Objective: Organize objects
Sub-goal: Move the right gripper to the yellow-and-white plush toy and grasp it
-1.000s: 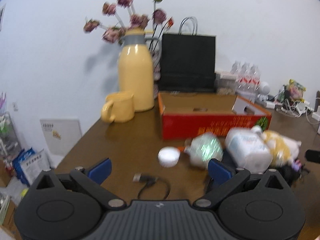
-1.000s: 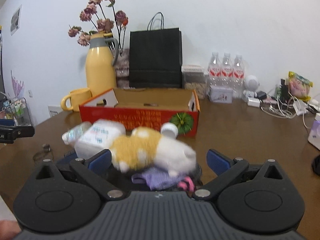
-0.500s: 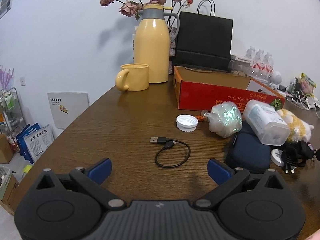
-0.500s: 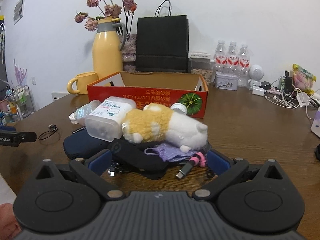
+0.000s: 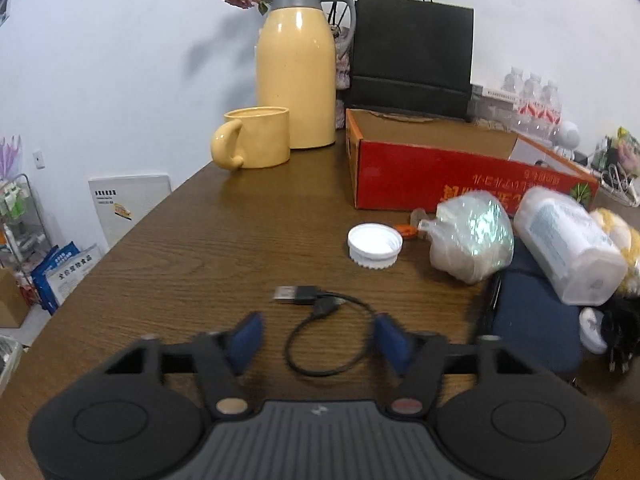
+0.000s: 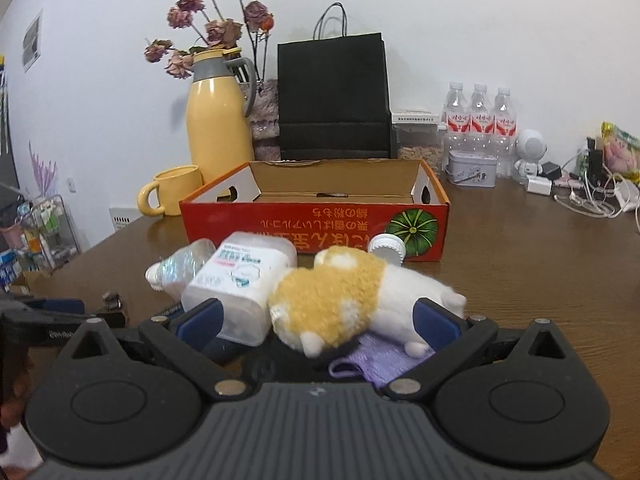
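Observation:
A short black USB cable (image 5: 320,328) lies coiled on the wooden table. My left gripper (image 5: 318,340) is open, its blue pads on either side of the cable loop, low over the table. My right gripper (image 6: 316,320) is open around a yellow and white plush toy (image 6: 352,300), which lies on a purple cloth (image 6: 380,364). Beside the plush lie a white plastic container (image 6: 240,276), a crumpled clear bag (image 5: 472,236), a white lid (image 5: 374,245) and a dark blue pouch (image 5: 536,328). An open red cardboard box (image 6: 316,216) stands behind them.
A yellow jug (image 5: 296,80) and yellow mug (image 5: 252,142) stand at the back left by a black paper bag (image 5: 412,52). Water bottles (image 6: 476,120), a tin (image 6: 472,168) and tangled chargers (image 6: 588,196) sit at the back right. The table's left edge (image 5: 120,236) is close.
My left gripper has moved forward and down over the cable and its jaws have narrowed around the loop. My right gripper has moved forward, so its pads now flank the plush toy.

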`<state>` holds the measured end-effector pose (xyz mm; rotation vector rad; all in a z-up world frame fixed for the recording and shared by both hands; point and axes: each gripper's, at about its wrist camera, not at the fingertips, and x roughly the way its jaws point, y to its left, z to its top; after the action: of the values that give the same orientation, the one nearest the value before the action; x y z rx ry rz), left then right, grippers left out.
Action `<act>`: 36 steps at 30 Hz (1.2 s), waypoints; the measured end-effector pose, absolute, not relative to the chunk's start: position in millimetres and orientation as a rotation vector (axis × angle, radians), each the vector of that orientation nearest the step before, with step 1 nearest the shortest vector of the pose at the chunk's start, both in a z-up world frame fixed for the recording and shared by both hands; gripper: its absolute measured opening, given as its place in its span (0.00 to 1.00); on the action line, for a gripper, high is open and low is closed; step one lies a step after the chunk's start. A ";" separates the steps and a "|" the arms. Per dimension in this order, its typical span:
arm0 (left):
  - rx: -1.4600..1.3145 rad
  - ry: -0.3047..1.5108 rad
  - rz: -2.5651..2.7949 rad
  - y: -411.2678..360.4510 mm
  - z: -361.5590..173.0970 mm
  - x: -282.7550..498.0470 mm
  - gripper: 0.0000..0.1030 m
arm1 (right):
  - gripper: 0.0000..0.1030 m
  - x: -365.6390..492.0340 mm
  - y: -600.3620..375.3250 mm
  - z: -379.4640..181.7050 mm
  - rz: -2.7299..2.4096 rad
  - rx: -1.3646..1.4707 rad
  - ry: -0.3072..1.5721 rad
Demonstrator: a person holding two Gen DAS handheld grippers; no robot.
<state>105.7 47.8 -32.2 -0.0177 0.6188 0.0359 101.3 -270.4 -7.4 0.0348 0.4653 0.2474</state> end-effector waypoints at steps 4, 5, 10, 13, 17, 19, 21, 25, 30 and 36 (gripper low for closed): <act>-0.040 0.615 0.015 50.0 -27.7 107.6 0.02 | 0.89 116.8 -271.4 -7.1 0.214 0.106 0.495; -0.043 0.621 0.013 49.9 -27.1 108.5 0.03 | 0.86 121.6 -271.8 -7.6 0.207 0.119 0.508; -0.041 0.616 0.015 49.5 -27.9 115.0 0.03 | 0.70 137.4 -265.3 -13.7 0.183 0.111 0.558; -0.055 0.612 0.013 51.8 -27.6 116.2 0.03 | 0.66 138.5 -261.5 -18.8 0.176 0.081 0.577; -0.062 0.605 0.004 54.6 -26.0 116.7 0.03 | 0.56 139.0 -261.9 -20.9 0.192 0.082 0.593; -0.069 0.600 0.000 56.0 -24.5 116.9 0.03 | 0.52 136.7 -261.5 -20.0 0.195 0.074 0.588; -0.075 0.592 -0.001 57.1 -22.3 116.8 0.02 | 0.50 134.7 -263.1 -18.4 0.200 0.079 0.582; -0.083 0.569 -0.005 58.6 -14.9 114.8 0.02 | 0.48 128.4 -268.4 -13.3 0.209 0.091 0.560; -0.084 0.521 -0.013 56.7 1.6 115.3 0.01 | 0.47 123.4 -270.5 -3.9 0.229 0.091 0.518; -0.089 0.460 -0.028 50.3 25.6 123.1 0.01 | 0.47 121.2 -270.1 6.7 0.248 0.092 0.474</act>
<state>123.1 50.3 25.6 -0.0889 0.4598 -0.0282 121.2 -270.1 6.7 0.0918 0.4738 0.2483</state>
